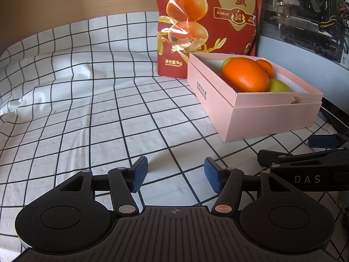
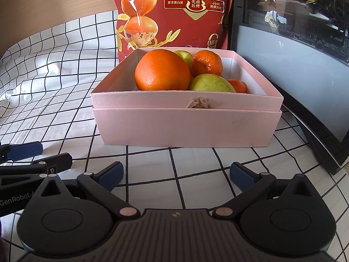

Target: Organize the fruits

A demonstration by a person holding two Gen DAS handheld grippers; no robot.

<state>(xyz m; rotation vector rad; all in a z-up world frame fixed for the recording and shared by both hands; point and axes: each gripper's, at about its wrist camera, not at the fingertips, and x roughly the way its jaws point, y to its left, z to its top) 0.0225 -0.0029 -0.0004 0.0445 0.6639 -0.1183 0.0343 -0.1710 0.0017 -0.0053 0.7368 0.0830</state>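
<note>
Right wrist view: pink box [image 2: 185, 128] straight ahead on checked tabletop [image 2: 65, 113], holding big orange [image 2: 162, 69], mandarin [image 2: 207, 63], green fruit [image 2: 210, 84]. My right fingers [image 2: 176, 175] apart, empty; left fingers [image 1: 175, 174] apart, empty. Risk: crowded pile; pinching orange may roll neighbours out.

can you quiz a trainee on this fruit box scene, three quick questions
1. True or false: both grippers, left gripper and right gripper, have their jaws closed on fruit.
2. Which fruit in the pink box looks largest? A) big orange B) mandarin C) green fruit
3. What stands directly behind the box?

Key:
1. False, both are open and empty.
2. A
3. A red snack bag.
</note>
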